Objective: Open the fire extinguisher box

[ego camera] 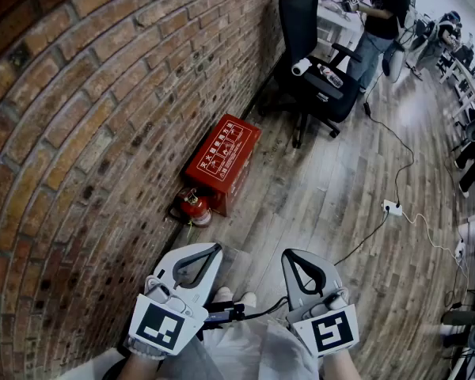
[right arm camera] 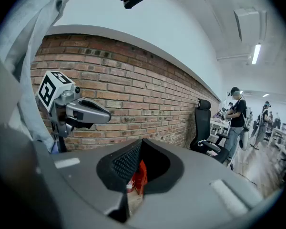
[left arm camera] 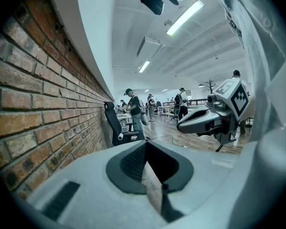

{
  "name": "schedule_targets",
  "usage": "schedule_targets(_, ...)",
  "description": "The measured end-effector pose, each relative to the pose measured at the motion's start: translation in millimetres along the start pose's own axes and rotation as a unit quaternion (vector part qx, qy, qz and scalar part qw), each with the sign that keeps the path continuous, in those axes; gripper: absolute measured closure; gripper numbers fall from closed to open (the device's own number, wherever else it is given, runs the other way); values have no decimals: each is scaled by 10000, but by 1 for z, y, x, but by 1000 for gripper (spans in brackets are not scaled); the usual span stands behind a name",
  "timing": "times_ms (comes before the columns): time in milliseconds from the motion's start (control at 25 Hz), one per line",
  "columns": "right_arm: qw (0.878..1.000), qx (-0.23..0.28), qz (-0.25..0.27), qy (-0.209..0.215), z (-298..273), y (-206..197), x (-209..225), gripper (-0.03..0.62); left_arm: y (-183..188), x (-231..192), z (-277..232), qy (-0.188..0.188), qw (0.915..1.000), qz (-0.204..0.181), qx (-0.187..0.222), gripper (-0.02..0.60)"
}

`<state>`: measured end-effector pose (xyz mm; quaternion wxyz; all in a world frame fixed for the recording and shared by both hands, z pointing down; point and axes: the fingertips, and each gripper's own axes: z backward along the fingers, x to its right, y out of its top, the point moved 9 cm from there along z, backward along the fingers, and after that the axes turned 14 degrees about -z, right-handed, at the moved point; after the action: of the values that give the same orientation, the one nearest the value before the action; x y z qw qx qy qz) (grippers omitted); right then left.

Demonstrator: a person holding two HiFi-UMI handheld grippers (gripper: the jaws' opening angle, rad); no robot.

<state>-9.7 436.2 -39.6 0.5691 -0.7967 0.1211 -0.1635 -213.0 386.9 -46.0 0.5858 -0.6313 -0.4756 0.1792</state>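
Note:
The red fire extinguisher box (ego camera: 223, 158) stands on the wood floor against the brick wall, its lid down. A small red extinguisher (ego camera: 195, 207) lies at its near end. Both grippers hover well short of the box, side by side over the person's legs. My left gripper (ego camera: 214, 248) is shut with nothing in it, and so is my right gripper (ego camera: 288, 253). In the right gripper view the box (right arm camera: 139, 174) shows through the gap below the closed jaws of the right gripper (right arm camera: 139, 144). The left gripper (left arm camera: 145, 144) faces along the wall, and the box is hidden from its view.
The brick wall (ego camera: 79, 133) runs along the left. A black office chair (ego camera: 313, 70) stands beyond the box. A person (ego camera: 384, 22) works at a desk further back. A white power strip (ego camera: 393, 207) with cables lies on the floor to the right.

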Motion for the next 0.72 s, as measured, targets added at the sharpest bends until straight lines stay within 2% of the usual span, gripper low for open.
schedule_targets(480, 9995, -44, 286, 95, 5, -6, -4, 591, 2, 9, -2, -32, 10000, 16, 28, 586)
schedule_targets(720, 9998, 2, 103, 186, 10, -6, 2, 591, 8, 14, -3, 45, 10000, 7, -21, 584)
